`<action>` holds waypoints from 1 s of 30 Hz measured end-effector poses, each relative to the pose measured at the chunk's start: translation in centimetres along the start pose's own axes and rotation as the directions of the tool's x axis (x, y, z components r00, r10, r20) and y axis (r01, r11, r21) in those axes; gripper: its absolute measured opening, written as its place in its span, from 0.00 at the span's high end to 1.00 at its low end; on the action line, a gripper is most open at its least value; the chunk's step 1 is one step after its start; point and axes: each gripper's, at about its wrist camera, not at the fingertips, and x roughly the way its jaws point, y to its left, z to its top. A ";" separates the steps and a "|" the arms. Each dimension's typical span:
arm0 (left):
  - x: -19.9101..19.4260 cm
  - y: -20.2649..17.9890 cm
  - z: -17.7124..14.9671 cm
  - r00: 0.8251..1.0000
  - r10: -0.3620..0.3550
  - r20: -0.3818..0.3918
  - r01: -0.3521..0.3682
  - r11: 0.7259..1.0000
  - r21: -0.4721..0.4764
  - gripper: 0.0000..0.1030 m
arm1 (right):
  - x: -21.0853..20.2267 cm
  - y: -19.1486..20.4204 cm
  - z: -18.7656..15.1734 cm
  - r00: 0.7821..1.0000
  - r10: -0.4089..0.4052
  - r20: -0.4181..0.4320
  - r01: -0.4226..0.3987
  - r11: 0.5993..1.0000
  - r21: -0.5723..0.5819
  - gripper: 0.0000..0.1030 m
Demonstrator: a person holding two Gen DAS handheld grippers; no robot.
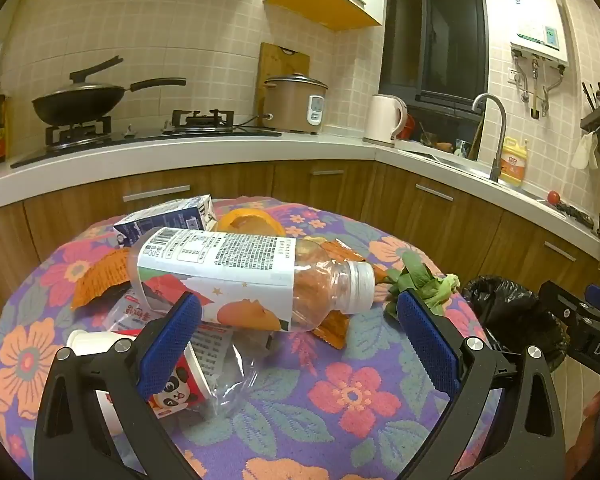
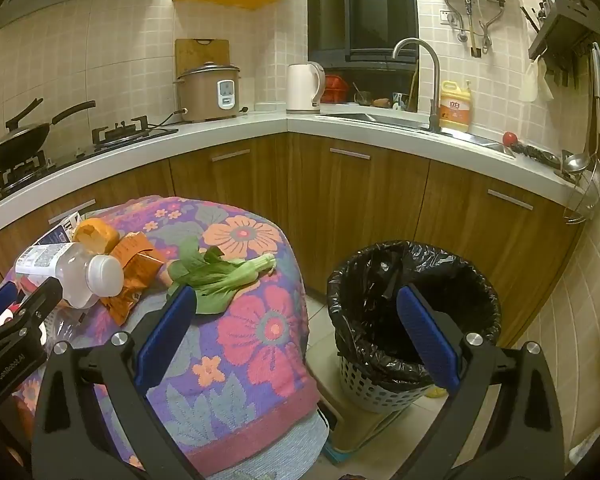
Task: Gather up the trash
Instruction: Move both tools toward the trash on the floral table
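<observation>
A pile of trash lies on the flowered cloth of a small table (image 1: 352,396). On top lies a plastic bottle (image 1: 244,276) on its side, white cap to the right. Around it are an orange snack wrapper (image 1: 100,276), a blue carton (image 1: 168,216), orange peel (image 1: 252,220), a panda-print paper cup (image 1: 176,384) and a leafy green (image 1: 420,280). My left gripper (image 1: 300,336) is open just short of the bottle, nothing between its pads. My right gripper (image 2: 296,332) is open above the table's right edge, beside the leafy green (image 2: 220,276). A bin lined with a black bag (image 2: 412,312) stands on the floor to the right.
Wooden cabinets and a white counter (image 2: 340,128) wrap around behind the table. On it stand a wok (image 1: 80,100), a rice cooker (image 1: 296,102), a kettle (image 1: 386,120) and a sink with a tap (image 2: 420,72). The bin rests on a low stand (image 2: 364,424).
</observation>
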 end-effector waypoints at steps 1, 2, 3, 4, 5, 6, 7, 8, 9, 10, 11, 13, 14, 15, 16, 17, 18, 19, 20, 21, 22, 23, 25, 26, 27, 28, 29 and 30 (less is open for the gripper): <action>0.0 -0.2 0.0 1.000 0.002 0.000 -0.002 1.000 0.000 0.08 | 0.0 0.0 0.0 1.000 0.000 0.000 0.000 1.000 0.000 0.07; 0.0 -0.2 0.0 1.000 0.002 0.000 -0.002 1.000 0.001 0.08 | 0.0 0.1 -0.1 1.000 0.001 -0.002 -0.001 1.000 -0.001 0.07; 0.0 -0.2 0.0 1.000 0.002 -0.001 -0.002 1.000 0.001 0.08 | 0.1 0.1 -0.1 1.000 0.001 -0.004 -0.001 1.000 -0.001 0.07; 0.1 -0.2 0.0 1.000 0.002 -0.001 -0.002 1.000 0.001 0.08 | 0.1 0.2 -0.1 1.000 0.003 -0.005 -0.003 1.000 -0.001 0.07; 0.1 -0.2 0.0 1.000 0.002 -0.001 -0.002 1.000 0.001 0.08 | 0.1 0.2 -0.2 1.000 0.004 -0.006 -0.004 1.000 -0.002 0.07; 0.1 -0.2 0.1 1.000 0.002 -0.001 -0.002 1.000 0.001 0.08 | 0.1 0.3 -0.2 1.000 0.004 -0.006 -0.004 1.000 -0.002 0.07; 0.1 -0.1 0.1 1.000 0.003 -0.002 -0.003 1.000 0.001 0.08 | 0.1 0.3 -0.2 1.000 0.004 -0.006 -0.004 1.000 -0.002 0.07; 0.2 -0.1 0.1 1.000 0.003 -0.003 -0.003 1.000 0.000 0.08 | 0.1 0.3 -0.2 1.000 0.005 -0.006 -0.005 1.000 -0.002 0.07; 0.2 -0.1 0.1 1.000 0.003 -0.004 -0.003 1.000 0.000 0.08 | 0.1 0.3 -0.2 1.000 0.004 -0.006 -0.004 1.000 -0.002 0.07; 0.3 -0.1 0.1 1.000 0.002 -0.005 -0.002 1.000 -0.001 0.08 | 0.2 0.3 -0.2 1.000 0.003 -0.006 -0.003 1.000 -0.001 0.07; 0.3 -0.1 0.1 1.000 0.002 -0.007 -0.002 1.000 -0.001 0.08 | 0.2 0.3 -0.2 1.000 0.004 -0.006 -0.004 1.000 -0.001 0.07; 0.0 -0.2 -0.1 1.000 0.002 -0.003 -0.002 1.000 -0.002 0.08 | 0.2 0.3 -0.2 1.000 0.005 -0.007 -0.005 1.000 -0.001 0.07; 0.8 0.2 0.1 1.000 0.002 -0.001 -0.002 1.000 -0.002 0.08 | 0.2 0.4 -0.2 1.000 0.005 -0.008 -0.005 1.000 0.000 0.07; 0.9 0.3 0.1 1.000 0.002 -0.001 -0.002 1.000 -0.001 0.08 | 0.2 0.4 -0.2 1.000 0.005 -0.008 -0.005 1.000 -0.001 0.07; 0.9 0.3 0.1 1.000 0.001 -0.002 -0.001 1.000 -0.001 0.08 | 0.2 0.4 -0.2 1.000 0.006 -0.008 -0.006 1.000 -0.001 0.07; 0.8 0.3 0.1 1.000 0.001 -0.002 -0.001 1.000 -0.002 0.08 | 0.3 0.5 -0.3 1.000 0.006 -0.009 -0.006 1.000 -0.003 0.07; 0.7 0.3 0.1 1.000 0.001 -0.001 -0.001 1.000 -0.003 0.08 | 0.3 0.5 -0.3 1.000 0.007 -0.009 -0.007 1.000 -0.003 0.07; 0.8 0.3 0.1 1.000 0.001 -0.001 -0.001 1.000 -0.003 0.08 | 0.3 0.4 -0.3 1.000 0.007 -0.008 -0.007 1.000 -0.002 0.07; 0.8 0.4 0.1 1.000 0.001 -0.001 -0.001 1.000 -0.003 0.08 | 0.3 0.4 -0.3 1.000 0.008 -0.010 -0.008 1.000 -0.002 0.07; 0.8 0.4 0.2 1.000 0.001 -0.002 -0.001 1.000 -0.003 0.08 | 0.3 0.4 -0.3 1.000 0.008 -0.010 -0.008 1.000 -0.002 0.07; 0.7 0.4 0.2 1.000 0.000 -0.002 0.000 1.000 -0.003 0.08 | 0.3 0.5 -0.3 1.000 0.008 -0.009 -0.008 1.000 -0.002 0.07; 0.9 0.5 0.2 1.000 -0.001 -0.003 0.001 1.000 -0.003 0.08 | 0.3 0.5 -0.3 1.000 0.008 -0.010 -0.008 1.000 -0.002 0.07; 0.8 0.4 0.1 1.000 0.000 -0.002 0.000 1.000 -0.003 0.08 | 0.3 0.5 -0.3 1.000 0.009 -0.010 -0.009 1.000 -0.001 0.07; 0.8 0.5 0.1 1.000 0.000 -0.001 0.000 1.000 -0.003 0.08 | 0.3 0.5 -0.3 1.000 0.009 -0.010 -0.009 1.000 -0.001 0.07; 0.7 0.4 0.1 1.000 -0.001 -0.001 0.001 1.000 -0.003 0.08 | 0.3 0.6 -0.3 1.000 0.009 -0.010 -0.009 1.000 -0.001 0.07; 0.7 0.4 0.2 1.000 -0.001 -0.001 0.001 1.000 -0.003 0.08 | 0.3 0.5 -0.3 1.000 0.009 -0.010 -0.009 1.000 -0.002 0.07; 0.8 0.5 0.2 1.000 0.000 -0.001 0.000 1.000 -0.003 0.08 | 0.3 0.5 -0.3 1.000 0.009 -0.010 -0.009 1.000 -0.002 0.07; 0.7 0.4 0.2 1.000 -0.001 -0.001 0.001 1.000 -0.003 0.08 | 0.3 0.5 -0.3 1.000 0.008 -0.010 -0.008 1.000 -0.002 0.07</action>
